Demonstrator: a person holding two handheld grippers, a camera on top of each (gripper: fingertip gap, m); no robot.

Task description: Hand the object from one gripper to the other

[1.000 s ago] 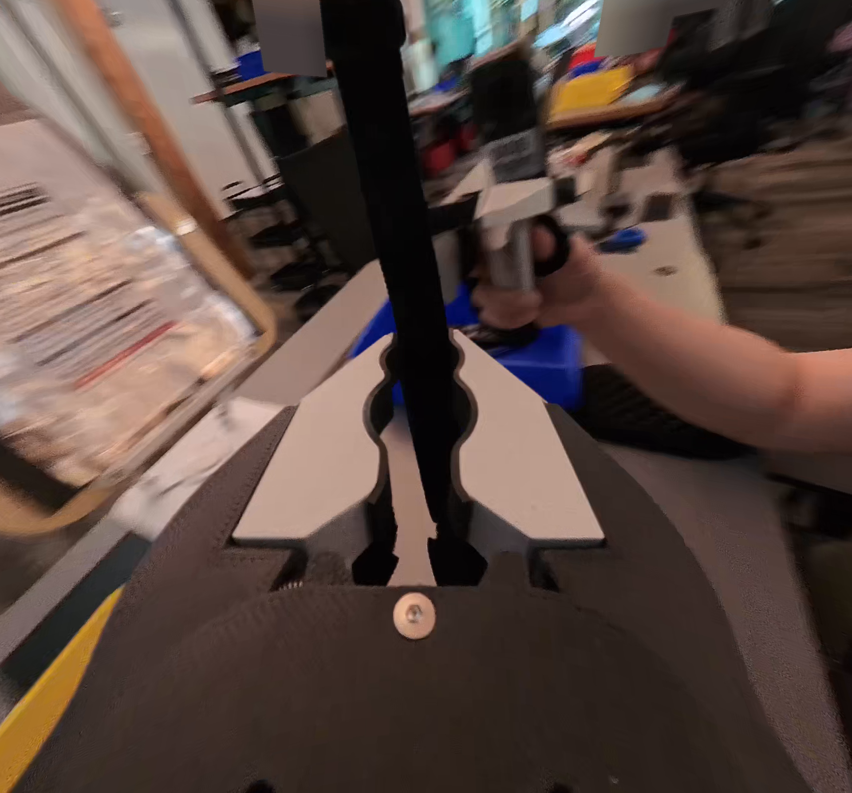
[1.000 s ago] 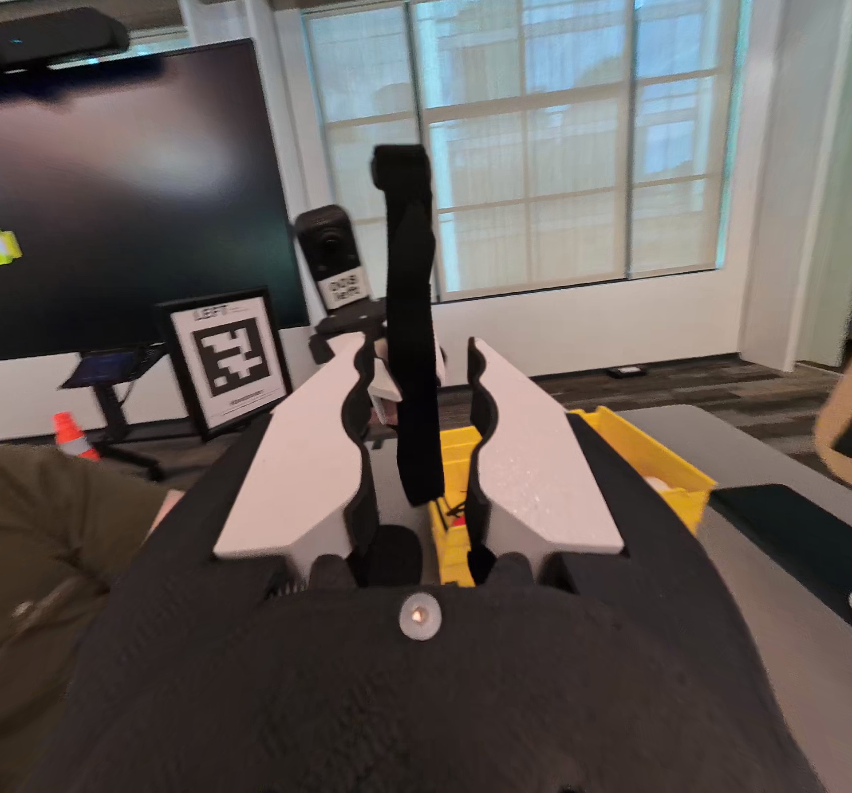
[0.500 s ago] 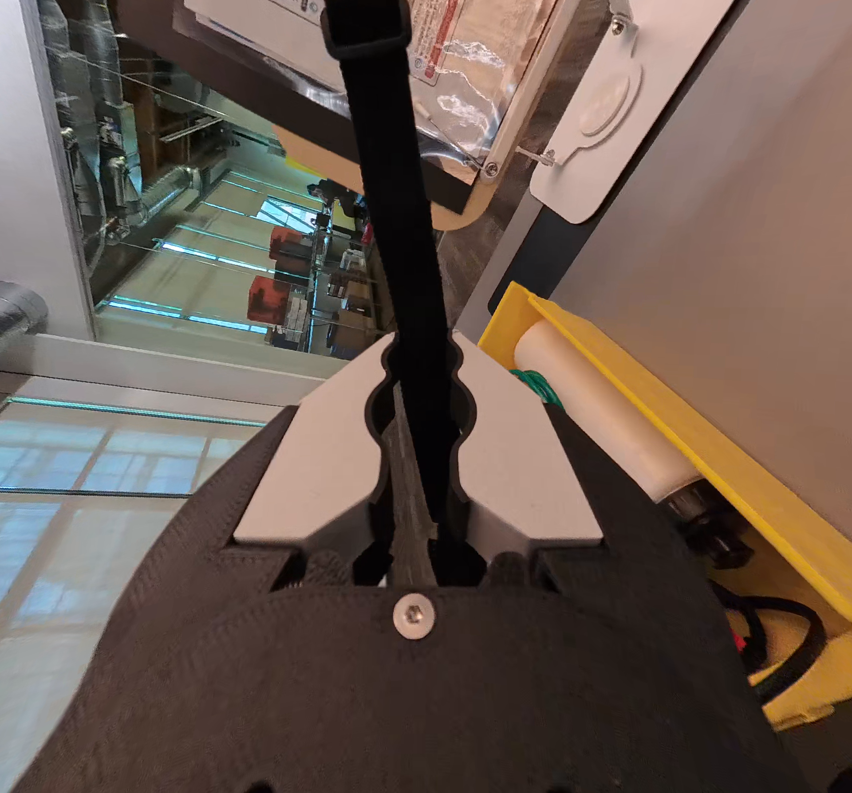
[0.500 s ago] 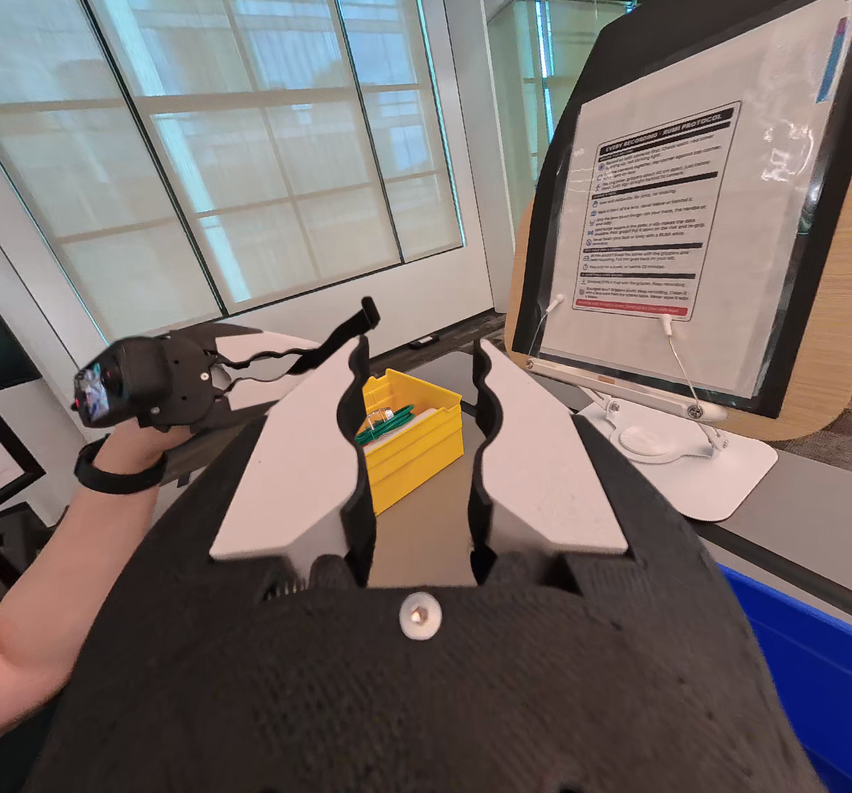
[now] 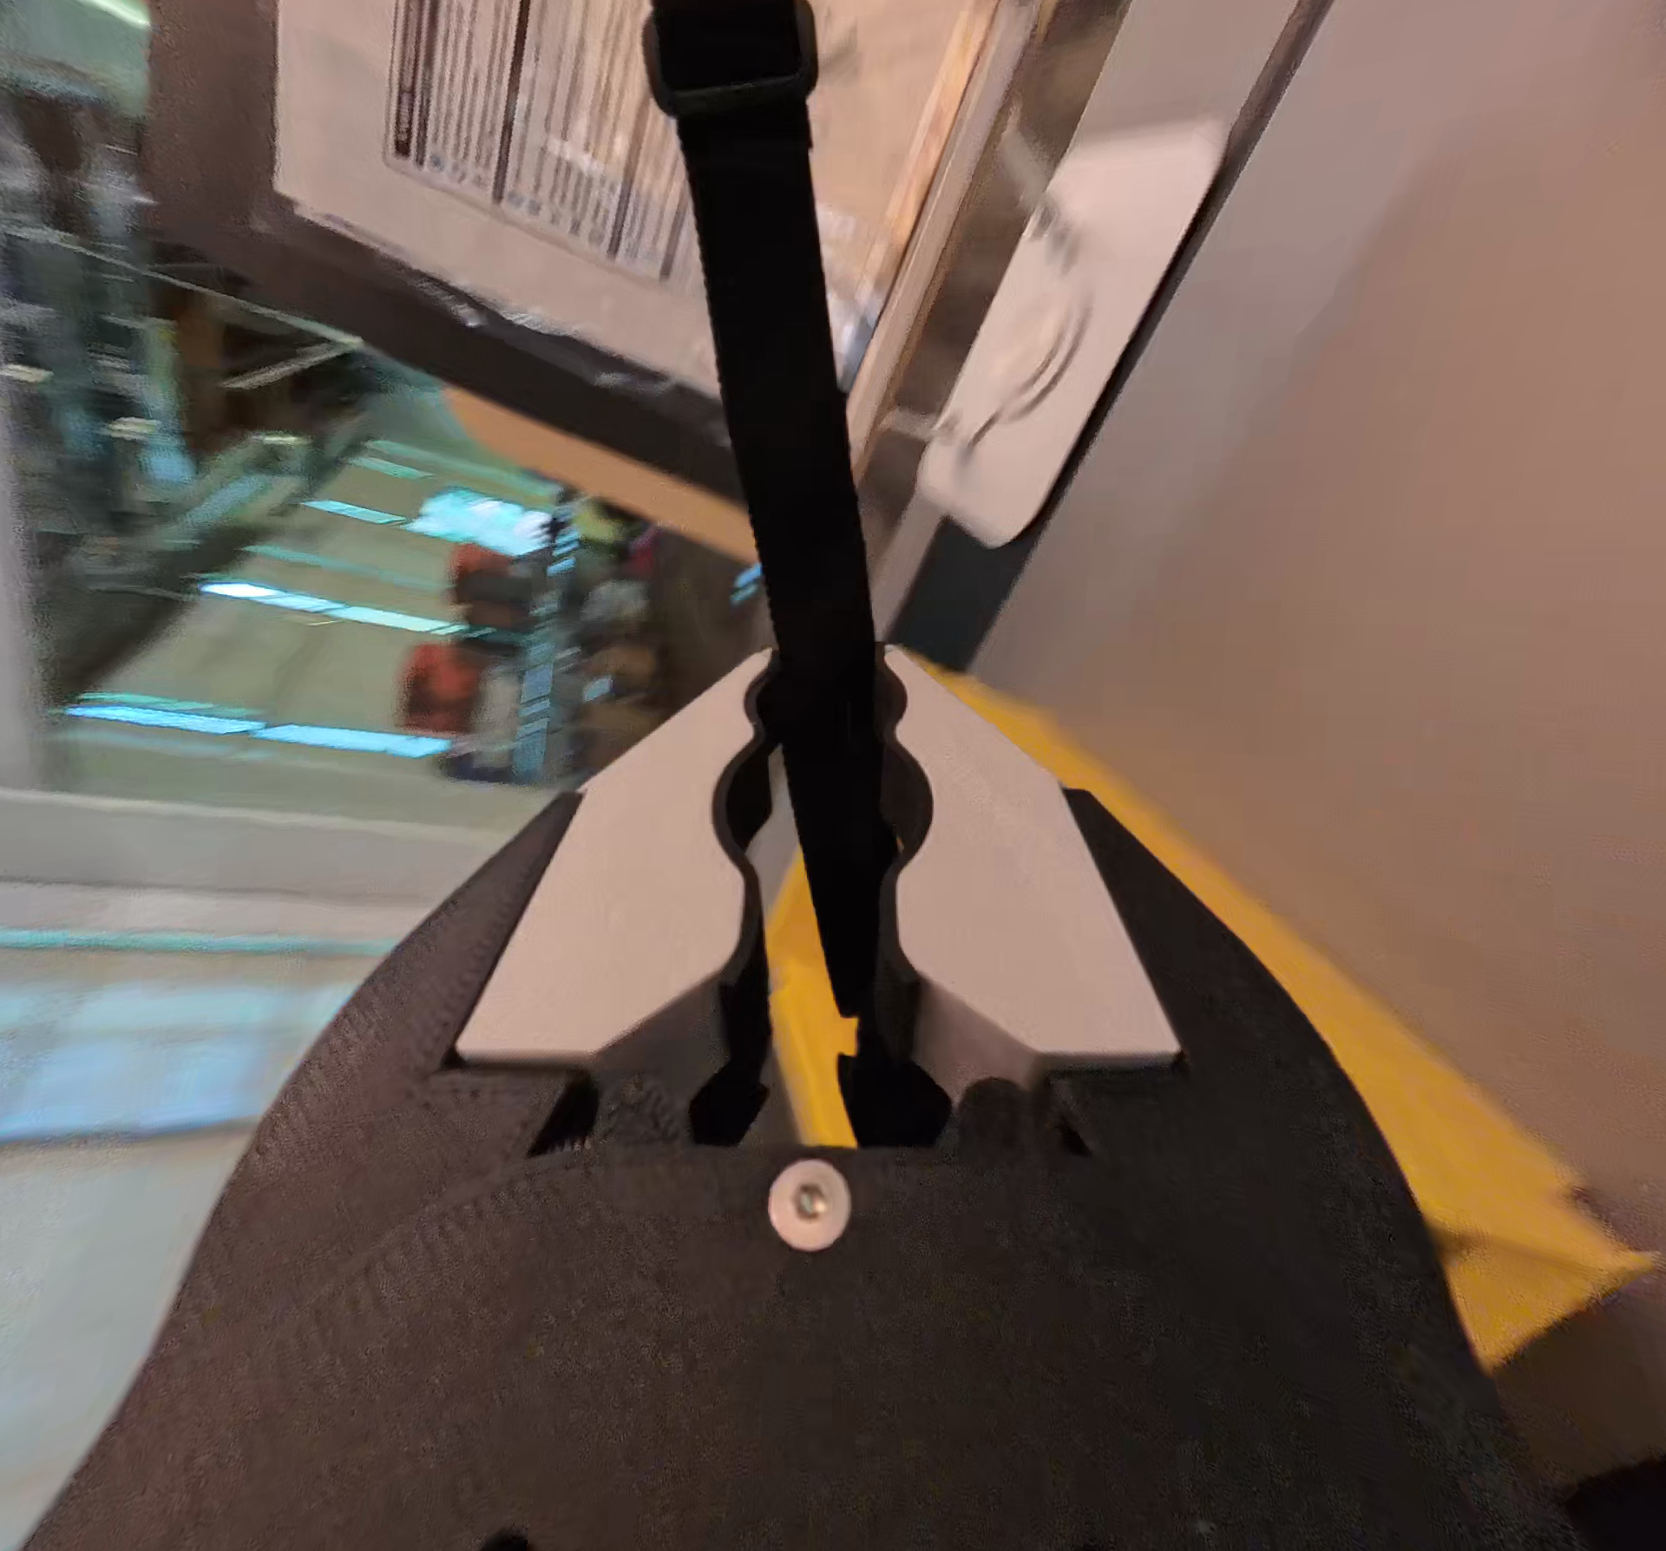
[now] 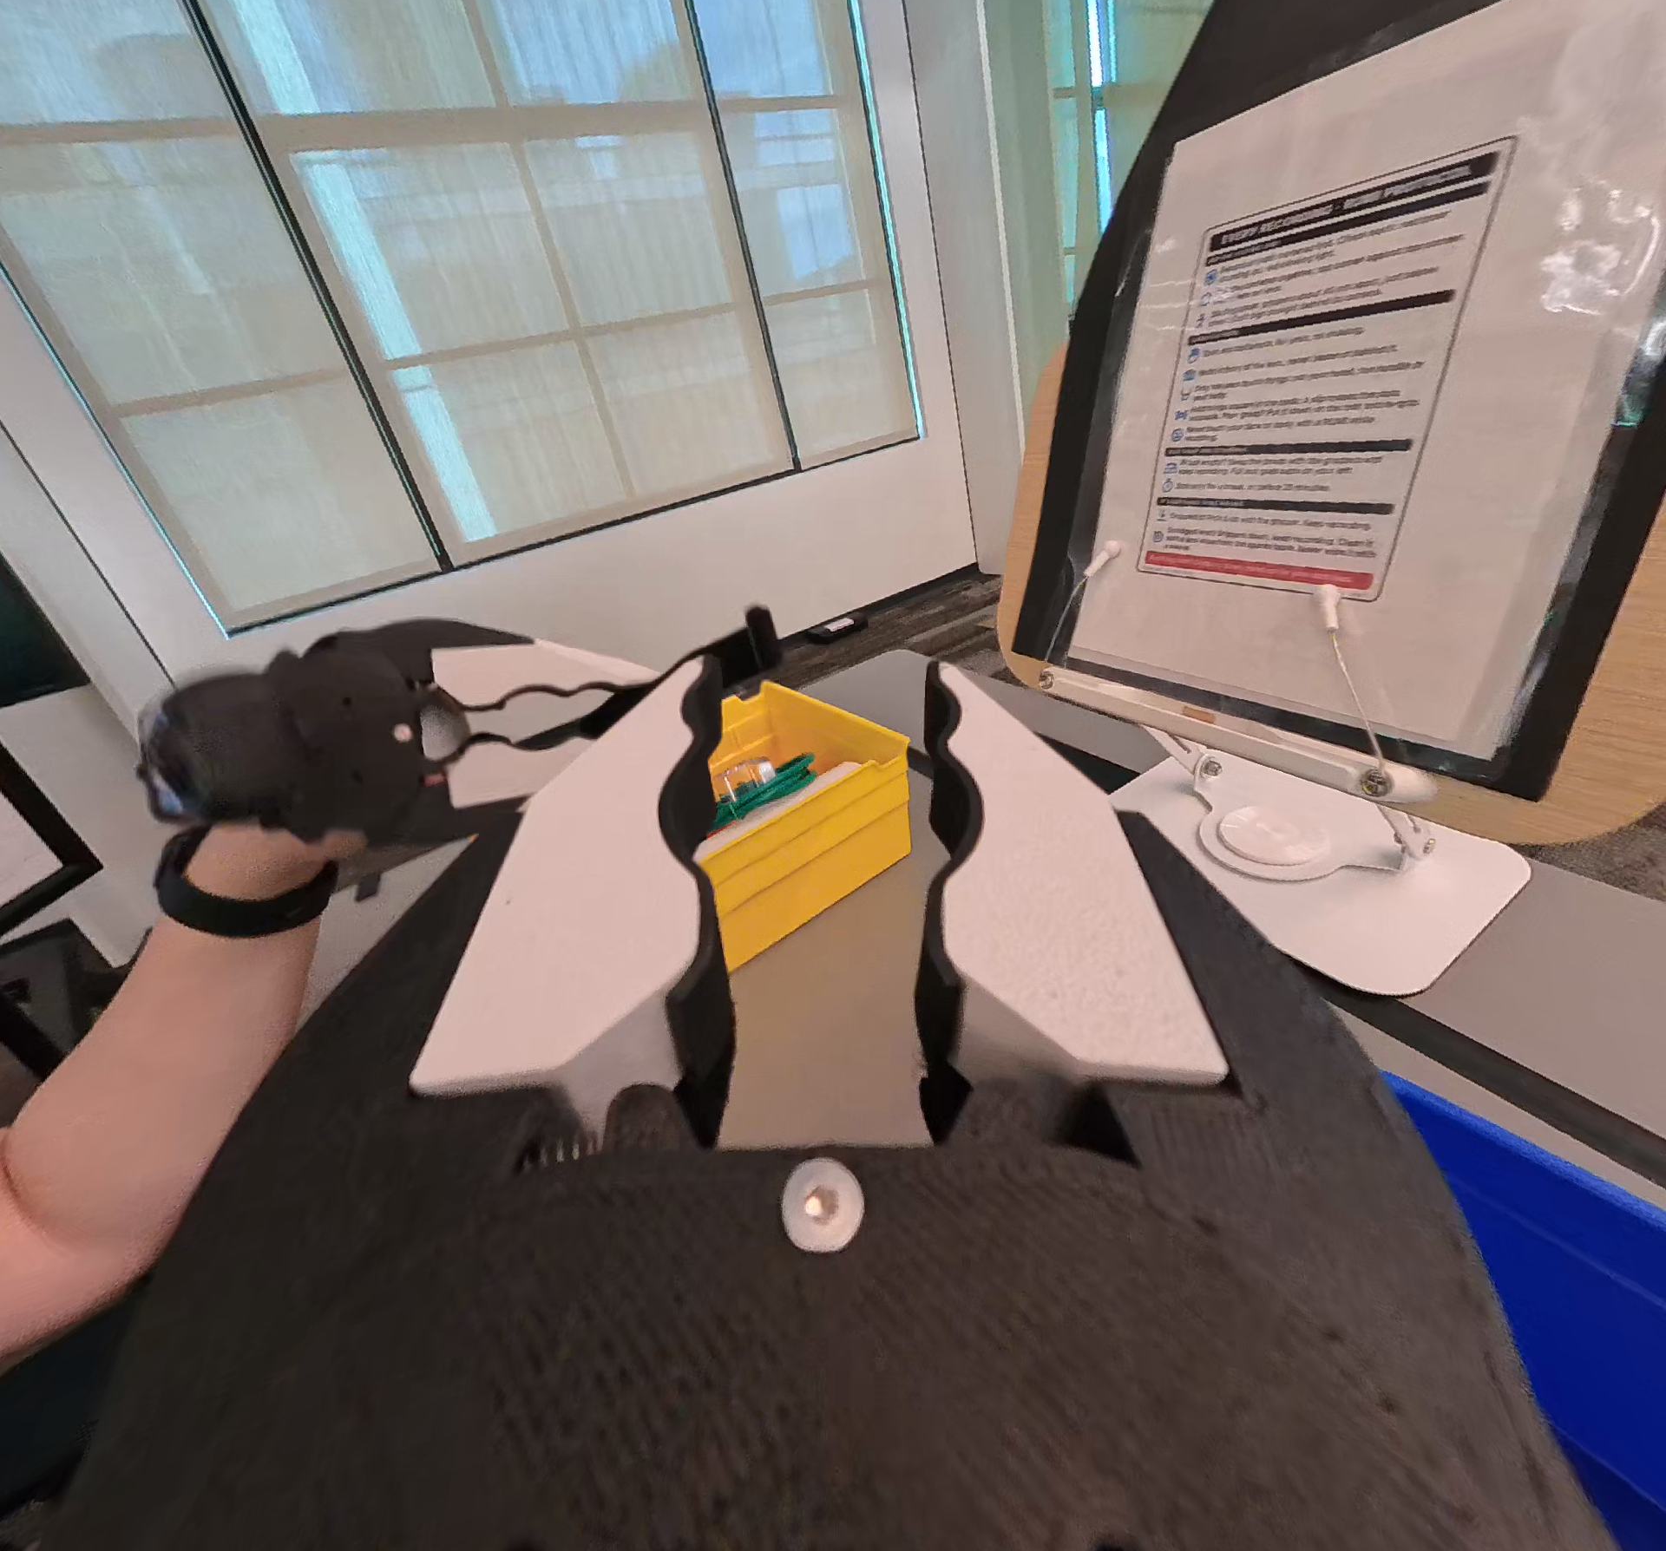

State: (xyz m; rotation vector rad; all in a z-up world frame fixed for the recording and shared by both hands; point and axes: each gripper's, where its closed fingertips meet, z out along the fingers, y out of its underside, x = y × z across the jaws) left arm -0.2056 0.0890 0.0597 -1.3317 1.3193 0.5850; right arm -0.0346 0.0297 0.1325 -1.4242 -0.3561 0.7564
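My left gripper is shut on a black strap. The strap stands up out of the jaws and ends in a folded loop near the top of the left wrist view. In the right wrist view the left gripper is at the left, held in a hand, and the strap's tip pokes out just behind my right gripper's left finger. My right gripper is open and empty, with its jaws apart over the grey table.
A yellow bin with green cord and other items sits on the table ahead of the right gripper; it also shows in the left wrist view. A sign stand on a white base stands at the right. A blue bin is at the lower right. The tips of one gripper are about 20 cm away from the tips of the other.
A second ago the strap stood between my right gripper's open jaws; now the right gripper is apart from it and empty. The left gripper swung toward the yellow bin, still holding the strap.
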